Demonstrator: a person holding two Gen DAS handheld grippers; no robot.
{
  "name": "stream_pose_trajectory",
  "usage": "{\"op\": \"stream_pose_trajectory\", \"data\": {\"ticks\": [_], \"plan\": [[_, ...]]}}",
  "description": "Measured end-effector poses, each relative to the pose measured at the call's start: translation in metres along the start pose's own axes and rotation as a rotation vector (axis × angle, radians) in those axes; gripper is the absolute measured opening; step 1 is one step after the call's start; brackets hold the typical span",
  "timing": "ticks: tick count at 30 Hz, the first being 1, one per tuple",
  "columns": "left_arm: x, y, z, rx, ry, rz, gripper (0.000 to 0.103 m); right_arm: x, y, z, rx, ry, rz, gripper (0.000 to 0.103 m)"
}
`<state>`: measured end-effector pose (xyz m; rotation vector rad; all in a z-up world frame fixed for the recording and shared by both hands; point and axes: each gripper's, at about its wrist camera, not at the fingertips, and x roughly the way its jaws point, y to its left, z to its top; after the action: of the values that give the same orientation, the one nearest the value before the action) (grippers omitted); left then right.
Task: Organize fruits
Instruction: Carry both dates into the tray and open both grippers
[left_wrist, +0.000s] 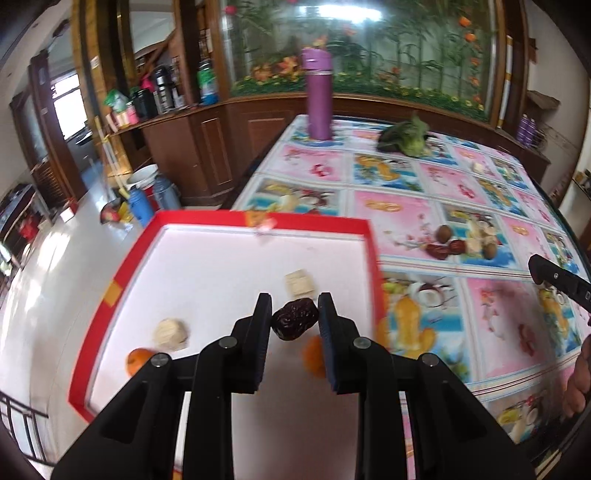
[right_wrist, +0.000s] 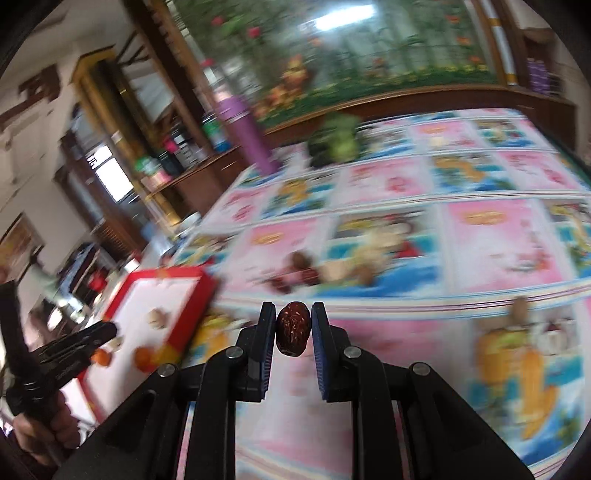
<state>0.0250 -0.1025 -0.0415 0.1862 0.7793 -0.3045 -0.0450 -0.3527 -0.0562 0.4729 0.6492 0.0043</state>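
My left gripper (left_wrist: 294, 309) is shut on a dark red date (left_wrist: 294, 319), held above the white floor of a red-rimmed tray (left_wrist: 236, 221). In the tray lie a cream square piece (left_wrist: 299, 283), a pale round piece (left_wrist: 170, 334) and two small oranges (left_wrist: 138, 361) (left_wrist: 314, 356). My right gripper (right_wrist: 293, 314) is shut on a second date (right_wrist: 292, 332), held over the patterned tablecloth (right_wrist: 491, 243) right of the tray (right_wrist: 173, 273). More dates and nuts (left_wrist: 454, 245) lie in a loose pile on the cloth. The right gripper's tip (left_wrist: 554, 278) shows at the left wrist view's right edge.
A purple flask (left_wrist: 319, 98) and a leafy green vegetable (left_wrist: 406, 136) stand at the table's far end. A wooden counter with bottles runs behind. The tray overhangs the table's left edge above a white floor. A hand (right_wrist: 48, 424) holds the left gripper.
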Motion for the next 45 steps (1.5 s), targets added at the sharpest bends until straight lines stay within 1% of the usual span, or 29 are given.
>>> {"op": "stream_pose_trajectory", "data": {"ticks": [1,3,6,8,10,14,21,25,28,37,40,41,44,45], "plan": [[0.000,0.008,-0.003,-0.014,0.003,0.011,0.027,0.009,0.017,-0.001,-0.015,0.024,0.043,0.018],[0.001,0.023,-0.007,-0.036,0.000,0.050,0.027,0.020,0.046,-0.004,-0.058,0.051,0.090,0.018],[0.001,0.036,-0.010,-0.040,-0.012,0.102,0.027,0.036,0.086,-0.010,-0.137,0.076,0.134,0.018],[0.002,0.042,-0.013,-0.045,-0.011,0.113,0.027,0.048,0.107,-0.015,-0.171,0.098,0.148,0.018],[0.005,0.045,-0.016,-0.046,-0.007,0.118,0.027,0.058,0.120,-0.021,-0.183,0.126,0.170,0.018],[0.006,0.049,-0.019,-0.045,-0.005,0.120,0.027,0.063,0.136,-0.031,-0.216,0.151,0.194,0.018],[0.009,0.057,-0.021,-0.056,-0.006,0.140,0.028,0.063,0.148,-0.042,-0.258,0.161,0.208,0.018],[0.009,0.062,-0.022,-0.062,-0.005,0.149,0.028,0.061,0.151,-0.051,-0.277,0.175,0.235,0.018],[0.008,0.064,-0.023,-0.065,-0.006,0.158,0.028,0.061,0.154,-0.057,-0.295,0.183,0.241,0.018],[0.011,0.066,-0.026,-0.067,0.007,0.179,0.028,0.073,0.159,-0.076,-0.321,0.249,0.251,0.018],[0.012,0.067,-0.026,-0.068,0.010,0.197,0.028,0.071,0.163,-0.080,-0.355,0.235,0.242,0.019],[0.012,0.068,-0.027,-0.071,0.014,0.207,0.028,0.072,0.165,-0.082,-0.365,0.245,0.242,0.019],[0.013,0.069,-0.027,-0.072,0.021,0.222,0.028,0.067,0.164,-0.081,-0.363,0.230,0.251,0.019],[0.013,0.070,-0.027,-0.075,0.024,0.230,0.029,0.065,0.162,-0.080,-0.360,0.221,0.255,0.020]]}}
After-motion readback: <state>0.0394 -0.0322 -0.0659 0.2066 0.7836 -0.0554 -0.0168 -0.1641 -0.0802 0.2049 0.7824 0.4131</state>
